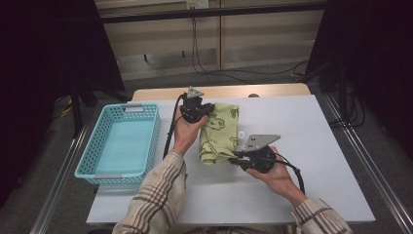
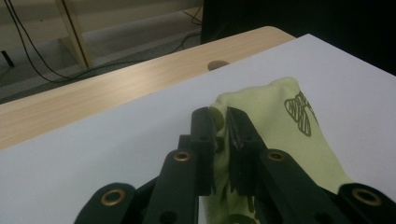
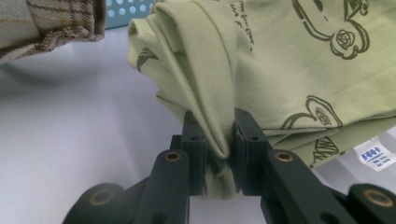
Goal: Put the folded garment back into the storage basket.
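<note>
Both clamped shut on the green cloth (image 1: 220,132), left hand-held gripper (image 1: 208,110) at its 11 o'clock corner, right hand-held gripper (image 1: 233,157) at 6, prob. to carry it folded to the basket (image 1: 122,144) at 9 o'clock.

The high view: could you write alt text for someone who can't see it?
A person in plaid sleeves holds a folded yellow-green cloth over a white table, the left gripper clamped on its far end and the right gripper on its near end. A light blue basket with nothing in it sits to the left.
</note>
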A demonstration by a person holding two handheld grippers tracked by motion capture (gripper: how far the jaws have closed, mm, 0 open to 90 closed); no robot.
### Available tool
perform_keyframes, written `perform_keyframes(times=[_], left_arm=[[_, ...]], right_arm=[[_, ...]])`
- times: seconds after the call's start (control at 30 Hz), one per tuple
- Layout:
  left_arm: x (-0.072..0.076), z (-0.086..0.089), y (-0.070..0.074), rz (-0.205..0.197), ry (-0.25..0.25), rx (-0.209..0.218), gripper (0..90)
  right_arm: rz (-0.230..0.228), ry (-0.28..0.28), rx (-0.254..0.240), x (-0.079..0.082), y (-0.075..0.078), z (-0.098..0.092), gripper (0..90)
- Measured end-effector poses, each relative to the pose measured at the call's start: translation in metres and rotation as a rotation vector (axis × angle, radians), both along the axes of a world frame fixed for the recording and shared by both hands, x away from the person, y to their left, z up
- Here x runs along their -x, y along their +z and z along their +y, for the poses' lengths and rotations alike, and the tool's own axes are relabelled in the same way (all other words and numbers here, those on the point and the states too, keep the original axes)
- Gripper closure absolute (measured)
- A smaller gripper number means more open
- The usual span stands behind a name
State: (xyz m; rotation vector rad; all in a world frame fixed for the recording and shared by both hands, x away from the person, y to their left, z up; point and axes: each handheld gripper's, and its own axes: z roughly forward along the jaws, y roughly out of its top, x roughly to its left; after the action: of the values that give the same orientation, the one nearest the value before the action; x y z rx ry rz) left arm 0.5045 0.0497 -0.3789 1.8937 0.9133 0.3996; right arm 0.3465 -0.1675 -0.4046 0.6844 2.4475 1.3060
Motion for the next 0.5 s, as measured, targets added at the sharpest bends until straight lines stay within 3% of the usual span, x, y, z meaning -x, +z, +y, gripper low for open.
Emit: perform_keyframes(times=[0.07,0.1,0.13,0.2,0.5], left_arm=[[-0.001,0.006,0.005,-0.012,-0.02,-0.054,82.3],[0.0,0.006,0.006,-0.009,0.007,-0.008,82.3],[-0.001,0.011,0.009,-0.012,-0.004,-0.047,82.3],[0.0,0.013,0.012,-0.019,0.021,0.001,82.3],[0.001,0.03,0.024,-0.039,0.052,0.017,82.3]], right_arm=[[-0.001,0.001,-0.001,-0.001,0.003,0.003,76.7],[-0.004,0.01,-0.01,-0.003,0.005,0.004,76.7],[-0.011,0.012,-0.007,-0.004,0.008,0.006,76.7],[-0.017,0.017,-0.016,-0.005,0.01,0.009,76.7],[-0.025,0.034,-0.041,-0.01,0.019,0.025,76.7]])
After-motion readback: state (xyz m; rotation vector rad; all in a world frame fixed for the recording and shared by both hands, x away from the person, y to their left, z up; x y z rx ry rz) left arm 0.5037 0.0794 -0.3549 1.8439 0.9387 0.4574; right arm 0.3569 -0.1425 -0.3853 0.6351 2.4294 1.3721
